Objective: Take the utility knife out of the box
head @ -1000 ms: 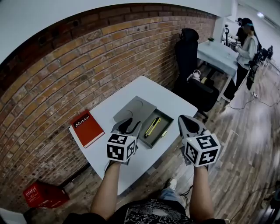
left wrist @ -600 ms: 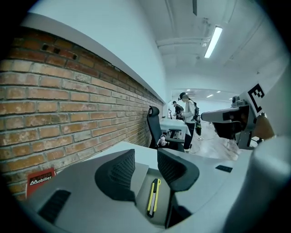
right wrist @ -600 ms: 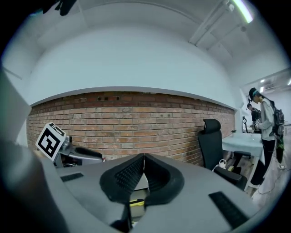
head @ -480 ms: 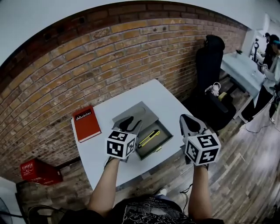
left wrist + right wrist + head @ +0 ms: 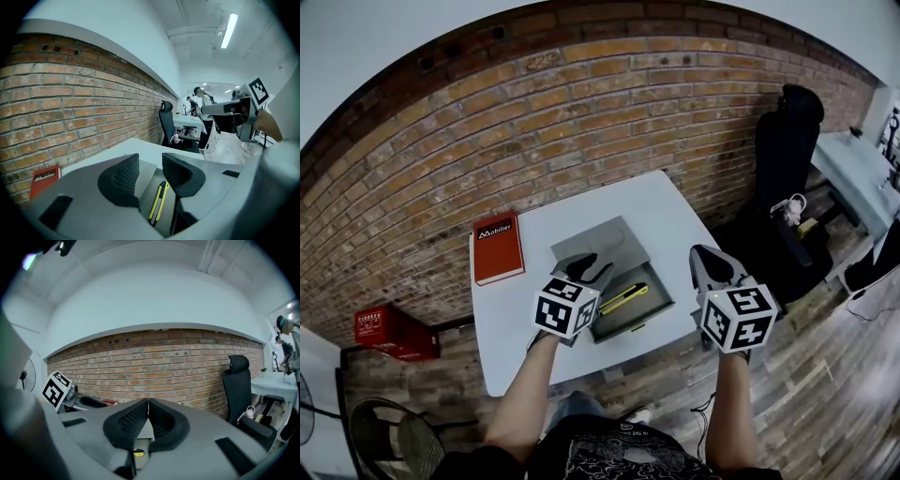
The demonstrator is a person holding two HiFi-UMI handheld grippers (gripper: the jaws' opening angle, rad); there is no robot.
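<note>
A yellow and black utility knife [image 5: 623, 298] lies in the tray of an open grey box [image 5: 649, 302] on the white table [image 5: 520, 323]; the box lid [image 5: 602, 240] lies flat behind the tray. My left gripper [image 5: 586, 267] hovers over the tray's left edge, open and empty. In the left gripper view the knife [image 5: 158, 202] shows just below and beyond the left gripper [image 5: 150, 166]. My right gripper [image 5: 711, 261] is at the table's right front corner, shut with nothing in it. In the right gripper view a yellow bit of the knife [image 5: 138, 453] shows under the right gripper [image 5: 148, 402].
A red book [image 5: 497, 248] lies on the table's far left, seen also as the red book [image 5: 44, 180]. A brick wall [image 5: 581, 122] runs behind the table. A black office chair [image 5: 787, 141] stands to the right, and a red crate [image 5: 382, 330] on the floor to the left.
The view has swung so the table sits more to the middle. Both grippers have moved across with it, and the left one has come further over the box tray.
</note>
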